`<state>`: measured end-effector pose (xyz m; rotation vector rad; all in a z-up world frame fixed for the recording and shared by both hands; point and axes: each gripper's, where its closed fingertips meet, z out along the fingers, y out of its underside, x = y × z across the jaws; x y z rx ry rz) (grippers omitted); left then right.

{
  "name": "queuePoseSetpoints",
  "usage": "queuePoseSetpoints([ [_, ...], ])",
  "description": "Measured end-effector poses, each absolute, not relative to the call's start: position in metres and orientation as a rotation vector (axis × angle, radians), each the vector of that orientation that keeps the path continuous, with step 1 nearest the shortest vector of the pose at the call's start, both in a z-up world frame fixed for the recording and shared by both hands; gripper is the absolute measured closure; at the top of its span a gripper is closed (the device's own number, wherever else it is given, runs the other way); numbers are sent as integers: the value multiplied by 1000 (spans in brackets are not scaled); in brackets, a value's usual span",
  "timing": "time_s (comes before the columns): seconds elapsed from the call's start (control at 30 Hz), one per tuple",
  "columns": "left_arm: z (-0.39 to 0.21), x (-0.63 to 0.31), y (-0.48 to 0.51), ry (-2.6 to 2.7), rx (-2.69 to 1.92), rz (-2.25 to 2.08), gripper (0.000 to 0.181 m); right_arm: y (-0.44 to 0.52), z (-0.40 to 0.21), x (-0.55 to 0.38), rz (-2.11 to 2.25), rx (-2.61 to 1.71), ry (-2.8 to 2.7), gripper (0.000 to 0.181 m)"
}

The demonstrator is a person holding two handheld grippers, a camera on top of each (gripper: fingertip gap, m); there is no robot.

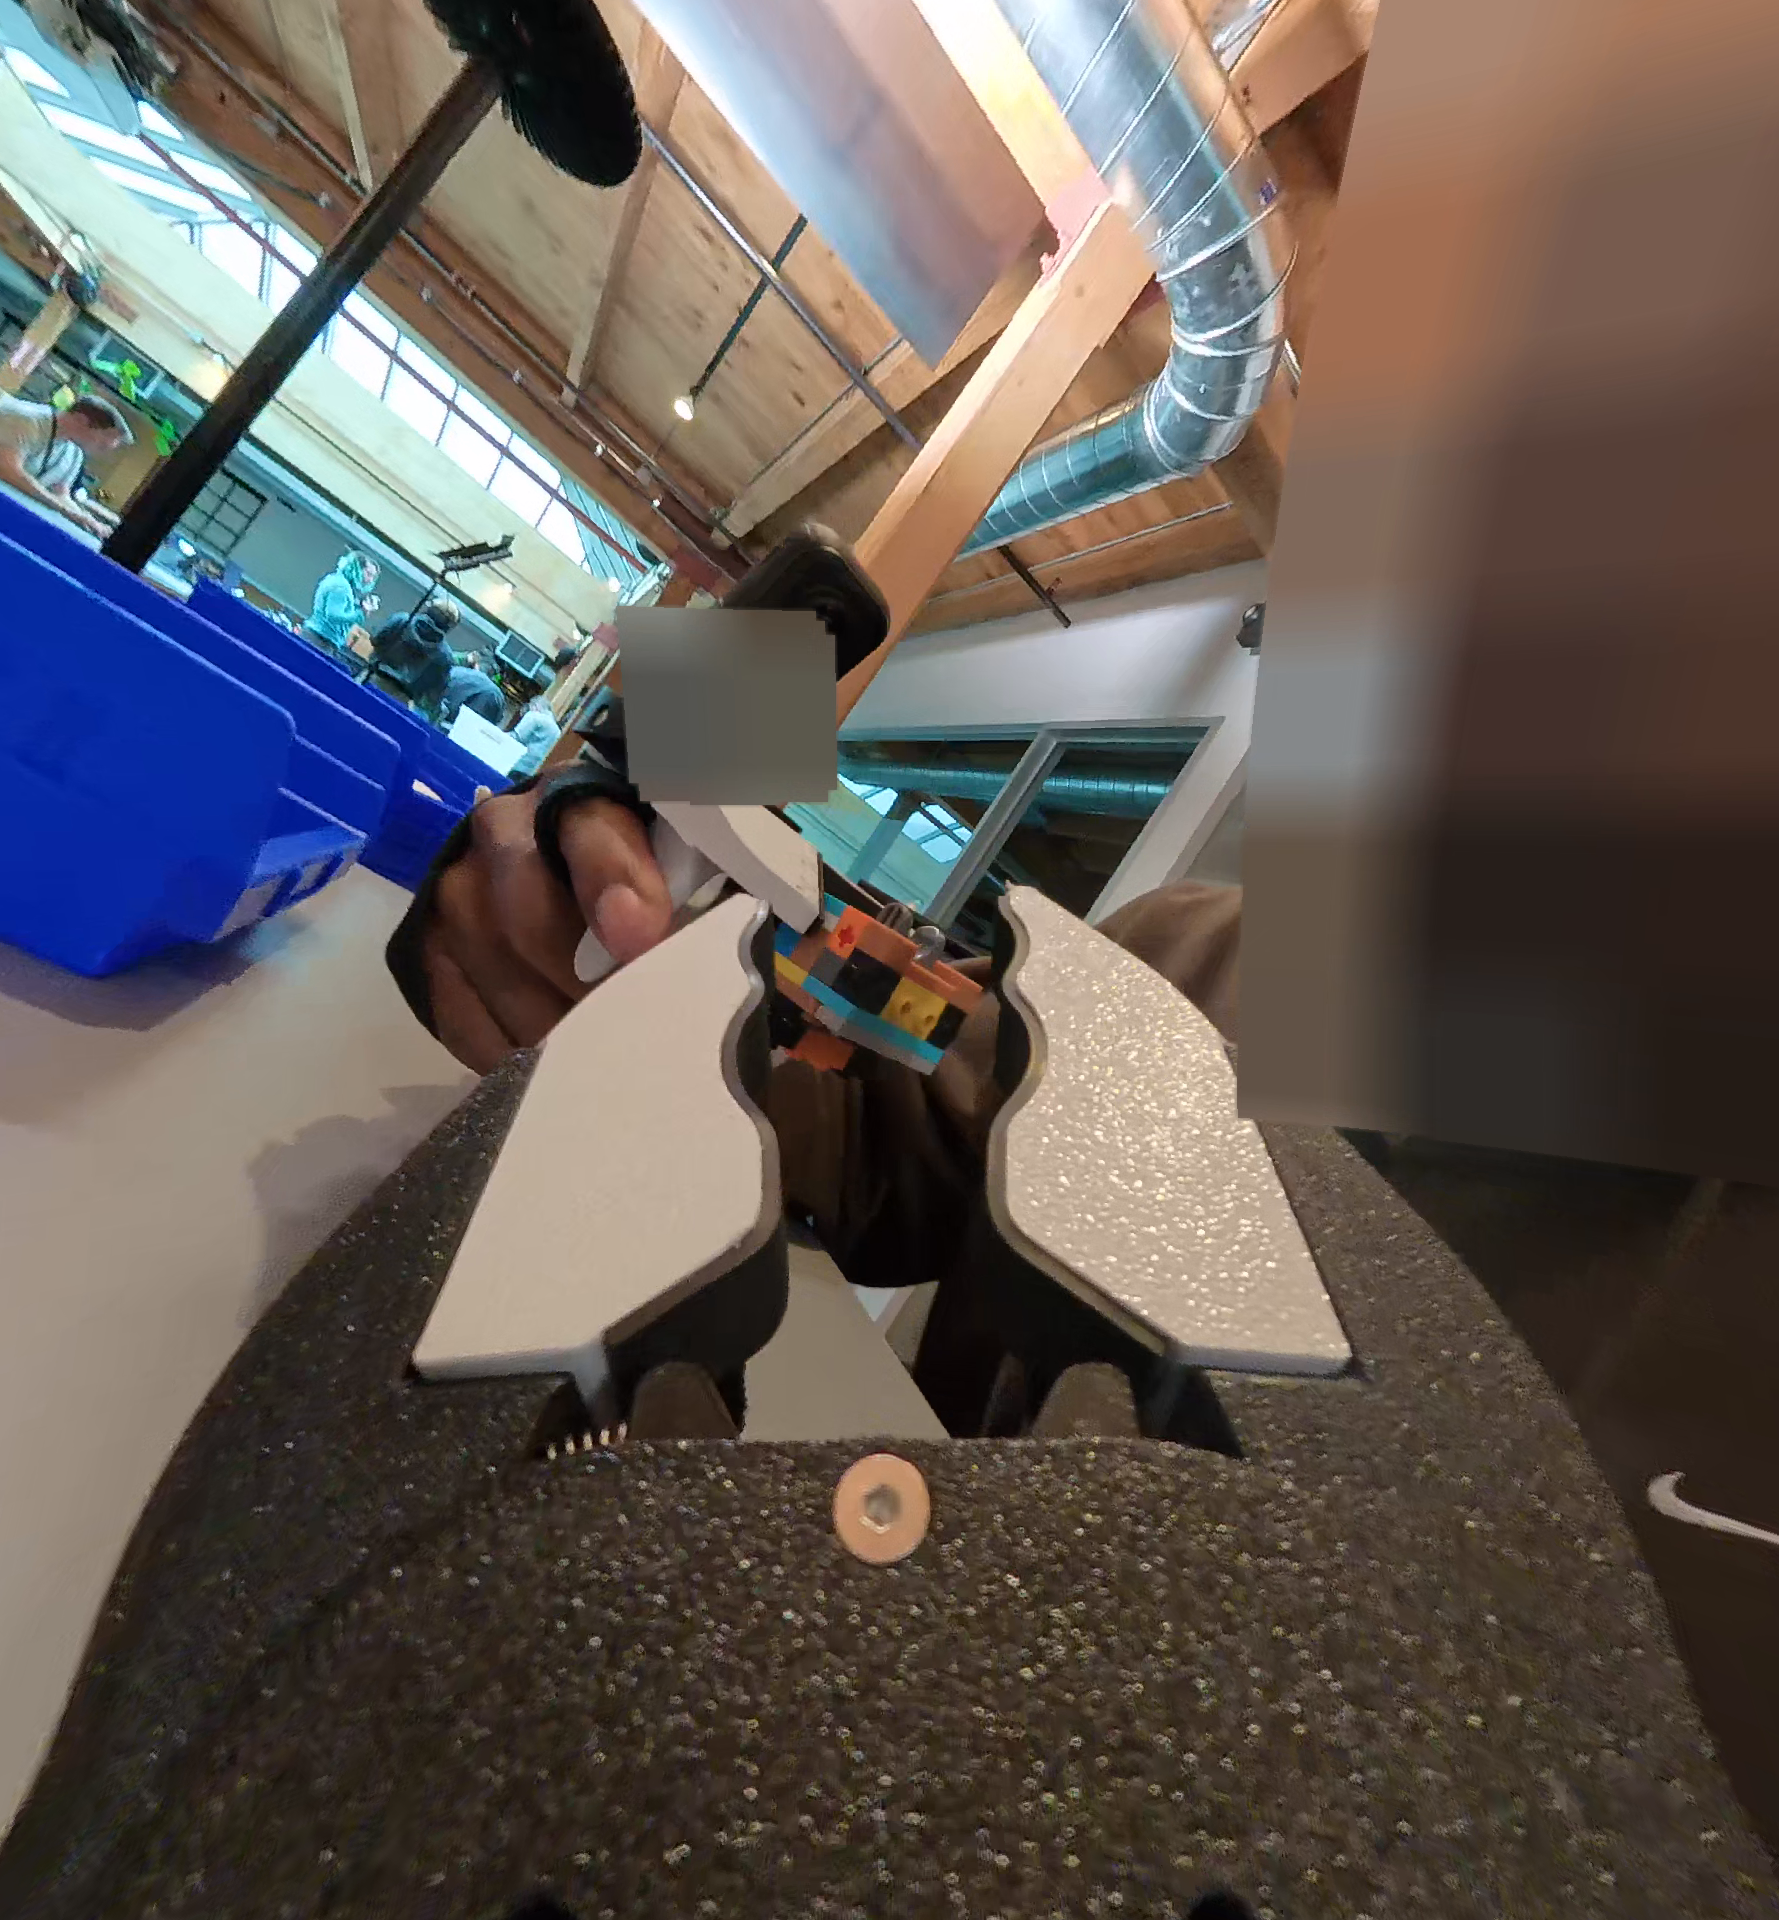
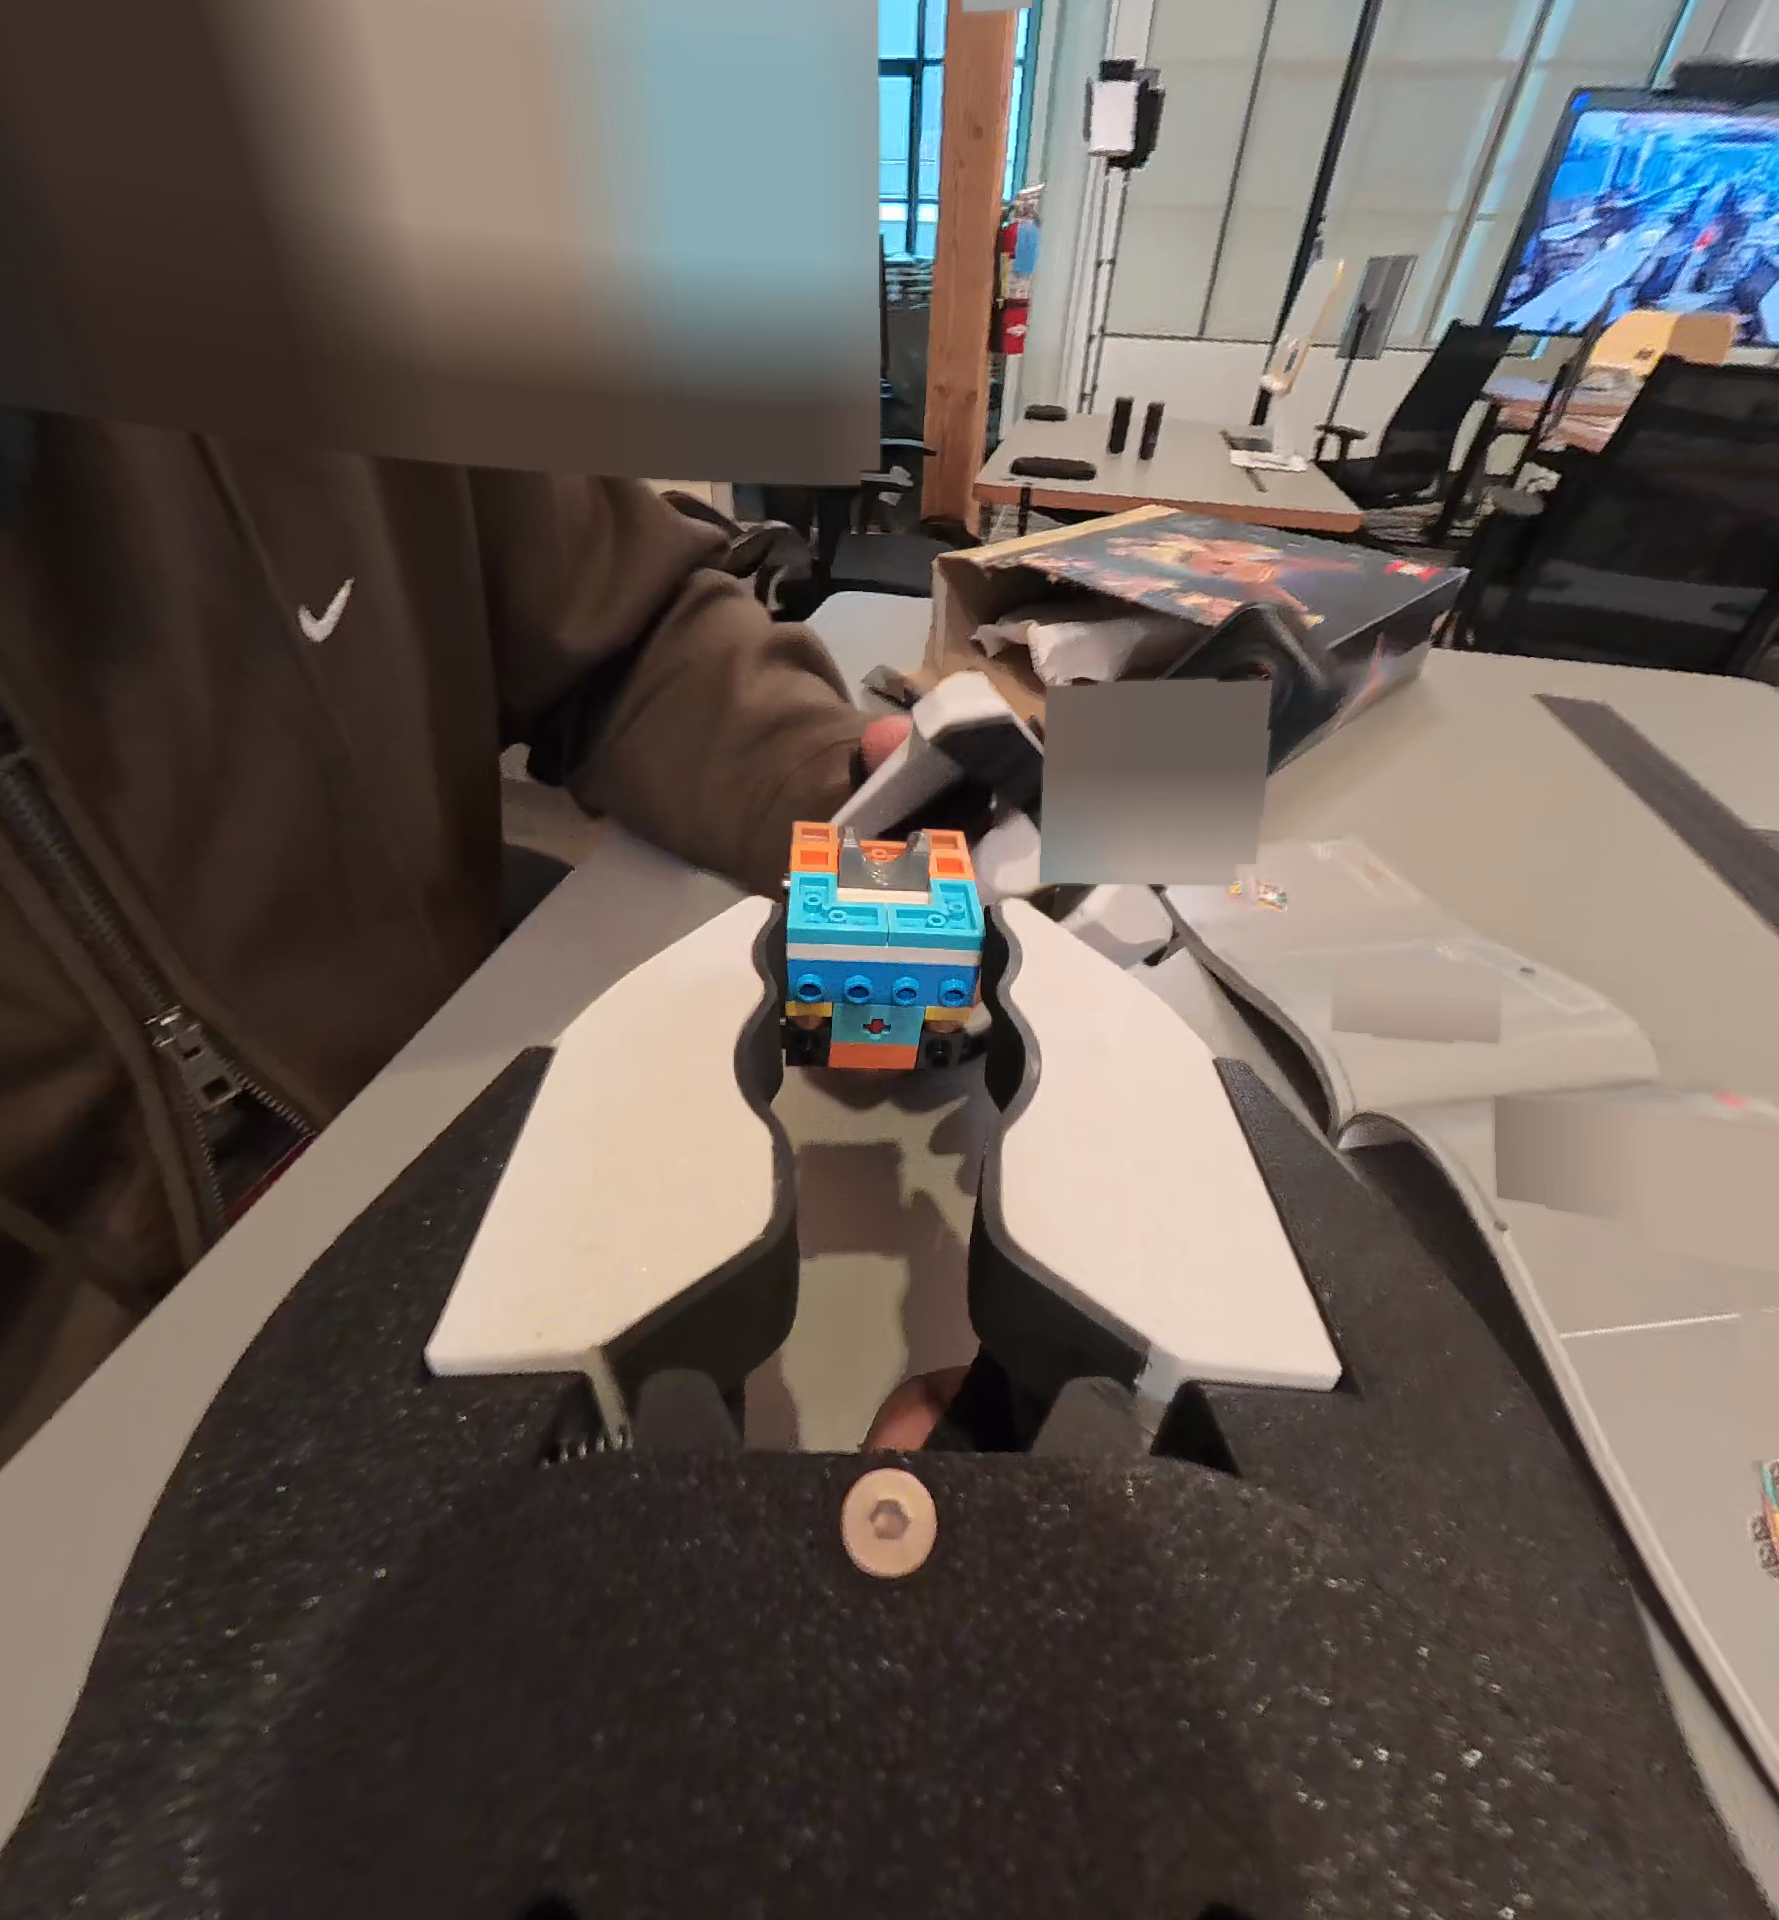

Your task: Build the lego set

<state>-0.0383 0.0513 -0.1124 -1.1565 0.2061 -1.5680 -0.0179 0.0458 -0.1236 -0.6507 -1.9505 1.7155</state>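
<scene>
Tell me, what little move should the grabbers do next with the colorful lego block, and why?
Probably the left gripper should close gently on the lego block. The right gripper is clamped on its sides, above the table. In the left wrist view the block sits between the left fingertips with gaps either side, so it isn't gripped there yet.

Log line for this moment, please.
right gripper: shut on lego block | left gripper: open around it | block lifted off table

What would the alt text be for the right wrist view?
The right gripper clamps a small blue-and-orange lego assembly between its fingertips, above a grey table. Behind it, the left gripper reaches toward the assembly; an open booklet and an opened box lie to the right.
</scene>
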Motion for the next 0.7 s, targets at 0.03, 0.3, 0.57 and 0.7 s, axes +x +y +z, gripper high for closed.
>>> queuePoseSetpoints([
  [0.03,-114,-38,52,201,-1167,-1585,141,47,-125,-16,1728,-641,-1951,146],
  [0.3,-126,-6,42,363,-1313,-1639,139,45,-120,-4,1852,-571,-1970,146],
  [0.57,-124,7,29,445,-1293,-1647,140,19,-113,5,1966,-462,-2017,146],
  [0.7,-122,7,27,466,-1263,-1630,139,15,-110,6,1998,-445,-1996,146],
])
